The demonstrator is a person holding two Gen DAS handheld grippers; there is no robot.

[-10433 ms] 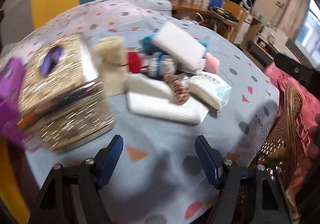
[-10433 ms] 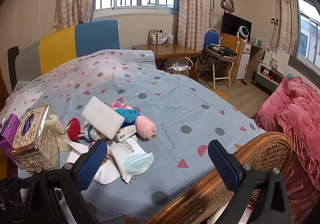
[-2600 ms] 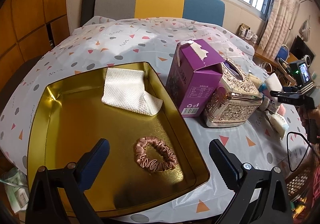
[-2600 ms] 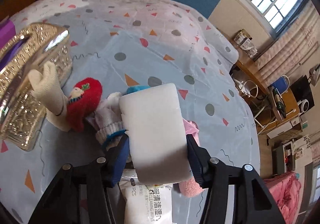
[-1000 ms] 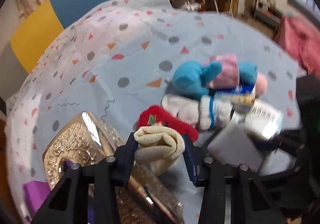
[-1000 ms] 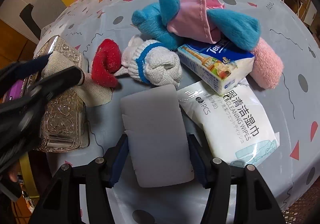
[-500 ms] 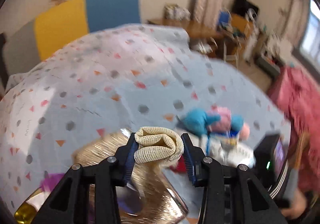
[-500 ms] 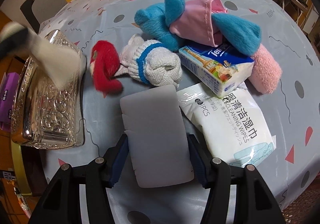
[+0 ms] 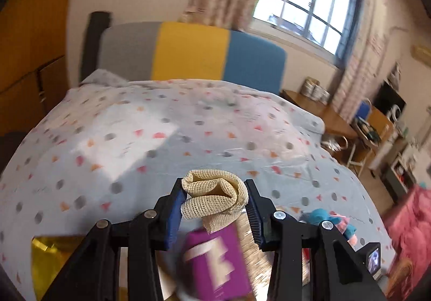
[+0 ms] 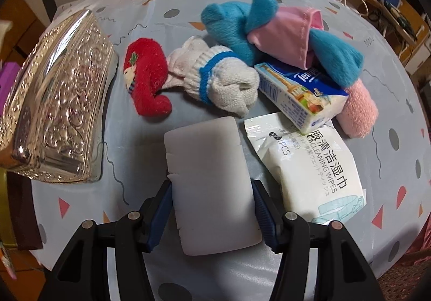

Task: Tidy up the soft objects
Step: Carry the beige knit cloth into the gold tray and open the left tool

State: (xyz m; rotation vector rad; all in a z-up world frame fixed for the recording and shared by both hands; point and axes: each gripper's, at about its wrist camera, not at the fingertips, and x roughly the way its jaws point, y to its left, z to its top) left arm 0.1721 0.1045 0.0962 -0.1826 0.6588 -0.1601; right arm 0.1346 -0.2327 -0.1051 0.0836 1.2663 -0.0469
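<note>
Left gripper (image 9: 214,200): clamped on beige mesh cloth (image 9: 214,198), folded into a roll, pinched between both blue pads, one loose end hanging below the jaws. Held in the air above purple carton (image 9: 215,263), blurred, just under the cloth. Corner of gold tray (image 9: 51,249) at lower left, bedspread (image 9: 161,144) beyond.

Right gripper (image 10: 212,209): jaws narrowed on white sponge block (image 10: 210,182), pads pressed on its two long sides, block jutting forward past the fingertips. Ahead of the block, left to right: silver tissue box (image 10: 56,101), red sock (image 10: 145,80), white knit sock with blue band (image 10: 218,83), blue-and-pink plush (image 10: 269,34), tissue pack (image 10: 299,96), pink sock (image 10: 355,112). Wipes packet (image 10: 307,169) just right of the block.

Against one second ago: beige cloth lifted off its spot against the tissue box and red sock, gone from the right wrist view; left view swung from the pile up toward the headboard (image 9: 188,53) and window (image 9: 309,2). Sponge in the same grip, pile a little farther forward of it.

Edges and room: open bedspread wide ahead of the left gripper, bare up to the headboard. Tray rim and carton close below. On the right, bare cloth under and on the near side of the sponge; tissue box crowding the left, wipes packet near the bed's right edge.
</note>
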